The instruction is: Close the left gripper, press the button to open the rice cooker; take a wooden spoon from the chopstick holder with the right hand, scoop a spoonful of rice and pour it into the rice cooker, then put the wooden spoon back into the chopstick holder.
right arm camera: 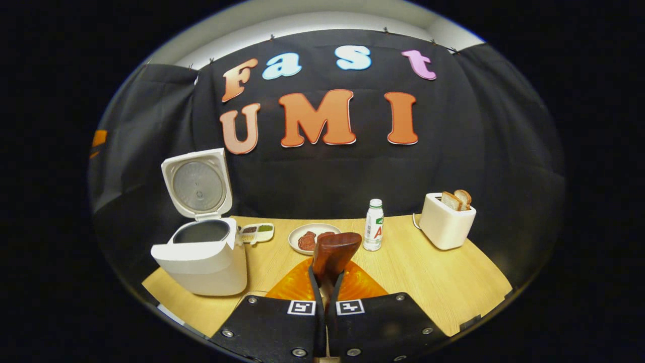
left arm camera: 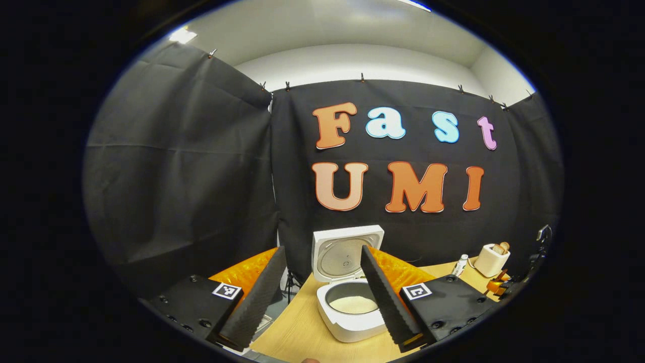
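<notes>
My right gripper (right arm camera: 325, 282) clamps the wooden spoon (right arm camera: 334, 254); my left gripper (left arm camera: 322, 292) stands wide before the open rice cooker (right arm camera: 201, 252), rice in its pot. Risk: a loose grip tilts the spoon. Farther off, meat plate (right arm camera: 312, 237), bottle (right arm camera: 373, 225) and toaster (right arm camera: 446, 221) may obstruct.

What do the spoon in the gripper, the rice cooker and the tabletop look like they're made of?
Wooden spoon: dark reddish-brown wood, smooth with a slight sheen, probably varnished. Rice cooker: white matte shell, likely plastic; the inner lid plate looks like dull grey metal. Table: pale wood grain, possibly laminate.
</notes>
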`<move>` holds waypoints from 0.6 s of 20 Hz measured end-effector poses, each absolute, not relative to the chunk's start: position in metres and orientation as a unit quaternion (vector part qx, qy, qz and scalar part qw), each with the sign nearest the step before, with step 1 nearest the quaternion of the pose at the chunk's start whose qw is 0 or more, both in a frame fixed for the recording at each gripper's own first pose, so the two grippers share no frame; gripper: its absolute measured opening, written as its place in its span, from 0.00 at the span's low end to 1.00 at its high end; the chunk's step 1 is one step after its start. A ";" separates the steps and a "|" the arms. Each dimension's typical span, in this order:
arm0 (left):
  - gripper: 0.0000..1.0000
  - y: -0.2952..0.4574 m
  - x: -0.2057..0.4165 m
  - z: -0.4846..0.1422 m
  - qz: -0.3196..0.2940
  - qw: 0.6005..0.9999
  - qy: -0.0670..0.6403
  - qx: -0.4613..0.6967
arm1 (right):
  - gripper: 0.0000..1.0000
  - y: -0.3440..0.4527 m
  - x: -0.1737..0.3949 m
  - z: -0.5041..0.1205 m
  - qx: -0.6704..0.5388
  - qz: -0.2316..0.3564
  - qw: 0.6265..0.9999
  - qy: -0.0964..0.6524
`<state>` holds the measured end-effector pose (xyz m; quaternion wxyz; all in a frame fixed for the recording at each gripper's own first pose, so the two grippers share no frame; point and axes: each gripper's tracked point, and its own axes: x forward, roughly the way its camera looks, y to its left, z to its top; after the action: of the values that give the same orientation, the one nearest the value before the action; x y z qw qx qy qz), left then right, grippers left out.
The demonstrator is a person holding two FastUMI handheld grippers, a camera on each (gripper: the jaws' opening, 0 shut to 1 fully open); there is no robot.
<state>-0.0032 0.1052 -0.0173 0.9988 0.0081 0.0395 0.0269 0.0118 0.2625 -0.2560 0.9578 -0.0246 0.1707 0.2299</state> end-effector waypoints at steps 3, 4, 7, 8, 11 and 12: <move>1.00 0.108 -0.003 -0.024 0.026 0.998 0.048 0.017 | 0.01 0.282 0.011 -0.279 -0.082 0.252 0.949 0.171; 1.00 0.108 -0.003 -0.028 0.026 0.998 0.052 0.019 | 0.01 0.288 0.011 -0.287 -0.099 0.259 0.946 0.171; 1.00 0.110 -0.002 -0.037 0.025 0.998 0.062 0.021 | 0.01 0.304 0.007 -0.305 -0.158 0.278 0.934 0.160; 1.00 0.112 -0.003 -0.038 0.024 0.997 0.064 0.022 | 0.01 0.311 0.004 -0.311 -0.180 0.288 0.928 0.152; 1.00 0.113 -0.001 -0.042 0.023 0.997 0.068 0.023 | 0.01 0.318 -0.001 -0.330 -0.218 0.304 0.916 0.149; 1.00 0.114 0.000 -0.044 0.023 0.997 0.068 0.024 | 0.01 0.315 -0.002 -0.337 -0.218 0.302 0.915 0.153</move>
<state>-0.0004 0.1139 -0.0436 0.9971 0.0239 0.0684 0.0232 -0.0016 0.3154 -0.3368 0.9155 -0.2178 0.1527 0.3018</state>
